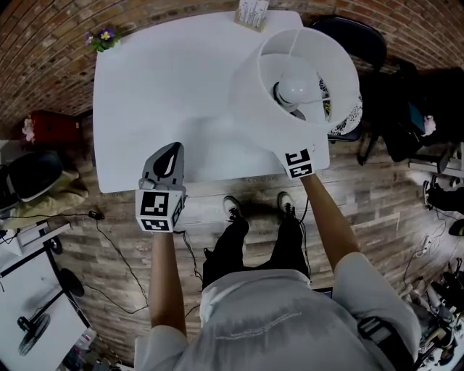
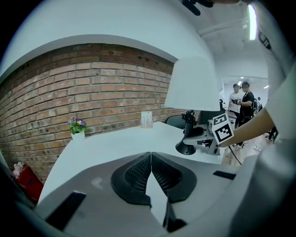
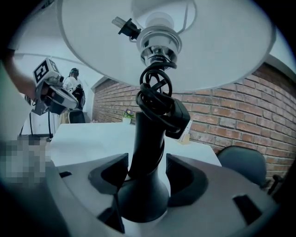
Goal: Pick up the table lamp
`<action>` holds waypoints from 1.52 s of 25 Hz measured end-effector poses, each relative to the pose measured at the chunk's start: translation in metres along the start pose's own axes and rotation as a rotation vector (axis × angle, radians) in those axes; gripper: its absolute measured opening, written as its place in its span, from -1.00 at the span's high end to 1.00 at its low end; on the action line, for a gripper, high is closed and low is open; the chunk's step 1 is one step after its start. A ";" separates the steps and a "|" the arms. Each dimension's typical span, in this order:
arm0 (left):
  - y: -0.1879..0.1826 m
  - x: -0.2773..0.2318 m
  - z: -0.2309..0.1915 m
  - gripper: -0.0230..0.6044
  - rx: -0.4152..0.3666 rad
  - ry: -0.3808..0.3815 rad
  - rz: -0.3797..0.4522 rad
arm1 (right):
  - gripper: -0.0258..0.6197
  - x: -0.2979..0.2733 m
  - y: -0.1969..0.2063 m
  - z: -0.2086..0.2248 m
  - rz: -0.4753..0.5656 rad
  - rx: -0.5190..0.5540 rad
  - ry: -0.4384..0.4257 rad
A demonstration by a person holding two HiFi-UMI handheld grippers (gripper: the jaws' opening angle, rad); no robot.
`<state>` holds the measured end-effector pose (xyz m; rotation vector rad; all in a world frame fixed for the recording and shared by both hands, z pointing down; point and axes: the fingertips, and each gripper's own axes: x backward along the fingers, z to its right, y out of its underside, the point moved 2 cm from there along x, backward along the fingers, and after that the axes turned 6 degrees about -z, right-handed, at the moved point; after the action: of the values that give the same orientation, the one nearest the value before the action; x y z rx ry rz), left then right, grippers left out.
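Note:
The table lamp has a wide white shade [image 1: 304, 80], a bulb [image 1: 293, 90] and a black stem [image 3: 149, 139] with its cord [image 3: 157, 99] coiled round the top. My right gripper [image 3: 147, 166] is shut on the stem just above the flared base [image 2: 186, 149]. In the head view the right gripper [image 1: 297, 161] is half hidden under the shade at the near right corner of the white table [image 1: 167, 87]. Whether the base touches the table I cannot tell. My left gripper [image 1: 171, 153] hangs over the table's near edge, jaws shut and empty [image 2: 151, 155].
A small flower pot [image 1: 104, 38] stands at the table's far left corner and a card holder [image 1: 252, 13] at the far edge. A dark chair [image 1: 355, 36] is behind the lamp. A brick wall backs the table. People [image 2: 243, 99] stand far off to the right.

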<state>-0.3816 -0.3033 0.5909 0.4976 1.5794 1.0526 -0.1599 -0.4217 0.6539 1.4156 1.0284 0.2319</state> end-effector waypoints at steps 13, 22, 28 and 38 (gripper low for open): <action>0.005 -0.011 -0.019 0.88 -0.014 0.039 -0.017 | 0.42 -0.011 -0.010 -0.001 0.052 -0.062 0.020; -0.004 0.002 -0.018 0.88 -0.029 0.018 0.027 | 0.43 -0.006 -0.010 -0.001 0.042 -0.115 0.005; -0.013 0.011 -0.007 0.89 -0.036 0.022 0.052 | 0.43 0.012 -0.017 0.006 0.051 -0.146 -0.011; -0.038 0.012 0.021 0.88 -0.043 0.039 0.082 | 0.44 0.049 -0.007 0.024 -0.087 -0.088 -0.030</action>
<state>-0.3579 -0.3057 0.5529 0.5195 1.5779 1.1622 -0.1179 -0.4060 0.6215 1.2883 1.0404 0.1896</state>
